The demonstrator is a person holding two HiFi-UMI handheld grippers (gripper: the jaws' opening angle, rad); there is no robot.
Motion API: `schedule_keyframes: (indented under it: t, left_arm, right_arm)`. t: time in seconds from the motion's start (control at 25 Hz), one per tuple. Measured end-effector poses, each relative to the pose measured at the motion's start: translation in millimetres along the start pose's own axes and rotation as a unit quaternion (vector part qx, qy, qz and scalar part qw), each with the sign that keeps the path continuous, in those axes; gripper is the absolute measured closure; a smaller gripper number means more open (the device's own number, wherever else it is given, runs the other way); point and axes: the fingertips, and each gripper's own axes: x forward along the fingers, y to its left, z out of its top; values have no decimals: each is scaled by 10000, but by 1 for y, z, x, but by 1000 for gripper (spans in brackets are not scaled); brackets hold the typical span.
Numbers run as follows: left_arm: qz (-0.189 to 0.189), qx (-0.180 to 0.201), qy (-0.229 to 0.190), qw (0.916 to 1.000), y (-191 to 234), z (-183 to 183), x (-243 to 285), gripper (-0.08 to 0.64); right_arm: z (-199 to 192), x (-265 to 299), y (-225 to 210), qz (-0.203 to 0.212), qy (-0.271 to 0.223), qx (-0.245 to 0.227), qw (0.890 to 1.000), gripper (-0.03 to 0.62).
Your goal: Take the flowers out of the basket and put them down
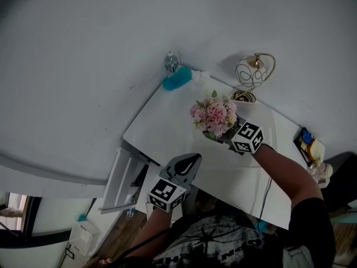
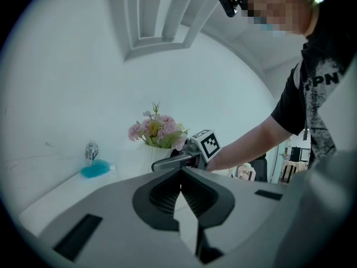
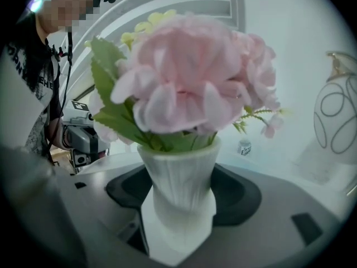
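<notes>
Found the right gripper (image 3: pixel 183 205) spread wide, with the narrow foot of a white ribbed vase (image 3: pixel 181 172) between the jaws and the dark pads (image 3: pixel 125 191) against its two sides. Saw pink flowers (image 3: pixel 189 82) with green leaves standing in that vase, upright, above the jaws. Placed the flowers toward the far middle of the white desk (image 1: pixel 167 121), right of a small bottle (image 1: pixel 170 62) and a blue fluffy thing (image 1: pixel 177 79) at the far left corner, and near of a white globe ornament (image 1: pixel 250 71) with gold lines. Could not tell whether the vase rested on the desk or hung just above it. Found the left gripper (image 2: pixel 180 175) at the near edge of the desk, left of the right one, its jaw tips together and nothing between them, well apart from the vase. Noted black-and-white square patterns on the marker cube (image 1: pixel 247 137) of the right gripper, with no words on them. Could not read the bottle's label: too small. Made out only the letters "PN" in pale print on the person's black shirt (image 2: pixel 321 88).
</notes>
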Motion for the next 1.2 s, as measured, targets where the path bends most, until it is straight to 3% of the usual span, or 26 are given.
schedule_keyframes:
  t: [0.6,0.84,1.04,1.2]
  left_arm:
    - [-624,335,19,9975,-15,18,5,545]
    - [-1006,528,91,9935,-47,31,27,545]
    - [-1365,659,-47,9884,-50,29,28,545]
    - [-1518,790,-20,9852,-82,38,45,545]
  right_arm:
    - [77,-72,13,-890,-329,-113,9954,258]
    - [99,-128,6,-1279,-496,40,9905,258]
    - [112,-142,11,-1654,-533,-115,9847,258]
    - [119,-185,9,-1814,-631,-129,9813,258]
